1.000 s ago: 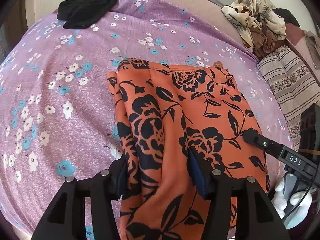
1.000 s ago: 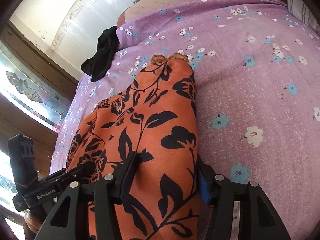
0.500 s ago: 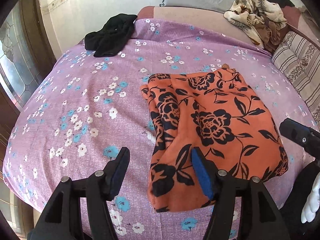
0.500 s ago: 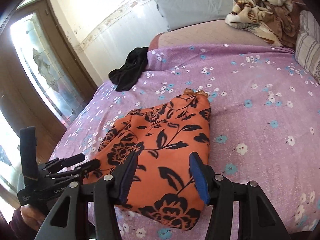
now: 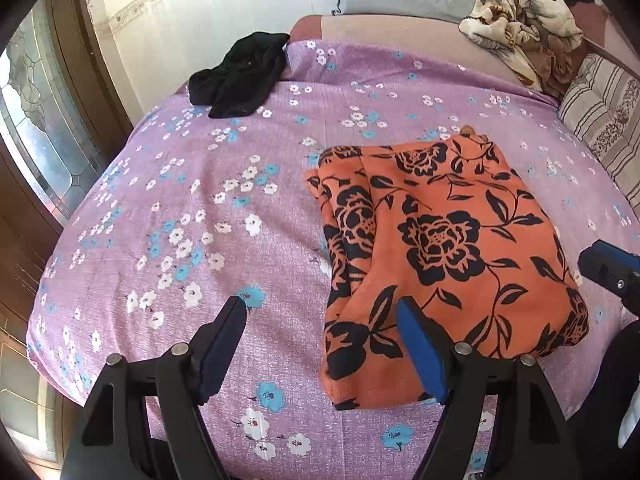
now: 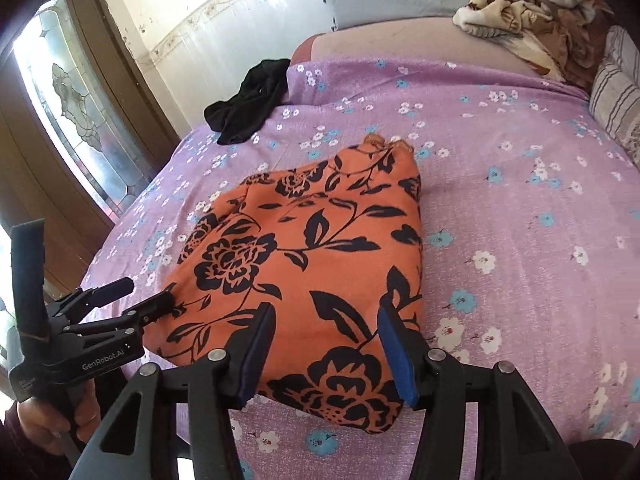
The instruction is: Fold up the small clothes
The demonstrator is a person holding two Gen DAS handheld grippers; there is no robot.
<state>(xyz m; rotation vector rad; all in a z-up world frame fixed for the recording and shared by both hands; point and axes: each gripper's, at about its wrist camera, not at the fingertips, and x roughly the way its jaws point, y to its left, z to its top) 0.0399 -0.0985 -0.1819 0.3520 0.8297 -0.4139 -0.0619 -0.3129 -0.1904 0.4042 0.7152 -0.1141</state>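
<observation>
Garment: orange floral cloth point(image 5: 444, 248), lying folded on the purple bedspread point(image 5: 208, 216), toward the near edge of the bed; one layered edge is showing along its left side in the left wrist view.

Left tool point(image 5: 320, 344): jaws opening wide, nothing between the pads; the right pad is hovering over the cloth's near corner without pressing it.

Right tool point(image 6: 324, 352): jaws standing partly apart above the near hem, gripping nothing.

Other stock: black garment point(image 5: 240, 76) lying crumpled near the far left corner; patterned blanket point(image 5: 520, 20) heaped by the striped pillow point(image 5: 604, 120).

Risks, as judged:
- Near hem is sitting close to the bed edge; a brushing pad is likely to be dragging it off.
- Loose layers may be slipping open if either tool is snagging the top fold.
- Reaching for the black garment risks sweeping a tool across the folded one.
</observation>
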